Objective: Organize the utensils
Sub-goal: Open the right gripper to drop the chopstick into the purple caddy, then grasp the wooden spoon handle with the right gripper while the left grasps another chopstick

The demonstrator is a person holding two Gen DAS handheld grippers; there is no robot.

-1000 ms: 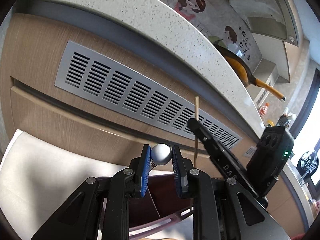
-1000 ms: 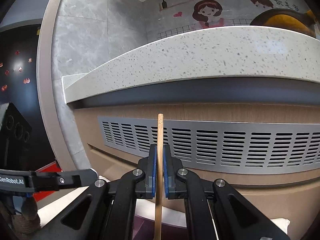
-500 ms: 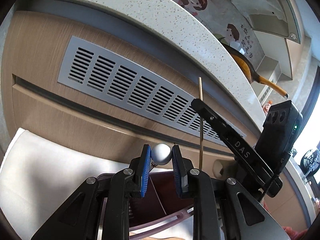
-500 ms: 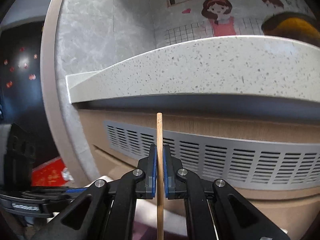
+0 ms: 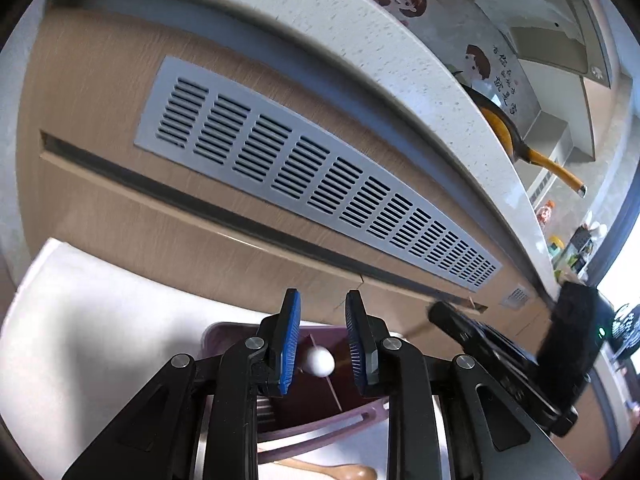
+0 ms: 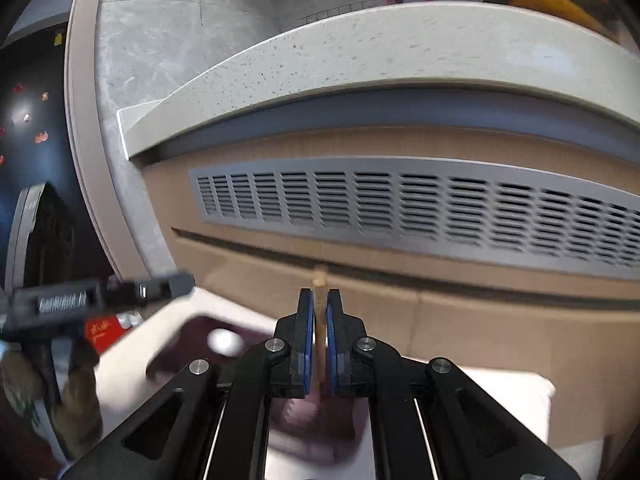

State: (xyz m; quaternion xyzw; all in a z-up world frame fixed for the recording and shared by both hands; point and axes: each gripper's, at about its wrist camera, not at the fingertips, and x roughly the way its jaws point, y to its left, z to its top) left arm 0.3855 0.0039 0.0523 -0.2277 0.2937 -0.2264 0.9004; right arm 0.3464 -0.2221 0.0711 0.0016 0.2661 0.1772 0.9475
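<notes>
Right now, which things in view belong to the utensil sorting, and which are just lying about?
In play:
- purple plastic utensil bin
- white ball-ended stick, loose between the open left gripper
- thin wooden chopstick, clamped by the right gripper
- wooden spoon

Lying about:
- yellow-handled frying pan
- grey slotted vent grille

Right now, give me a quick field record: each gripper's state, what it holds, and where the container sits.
left gripper: open, blue pads apart, gripping nothing
white ball-ended utensil: below and between the left pads, over the purple bin, not clamped
right gripper: shut on thin wooden chopstick, tip poking just above the pads
purple plastic utensil bin: on the white surface, below both grippers
wooden spoon: lying outside the bin, at the bottom edge of the left view
backdrop: wood-grain panel with grey vent grille
</notes>
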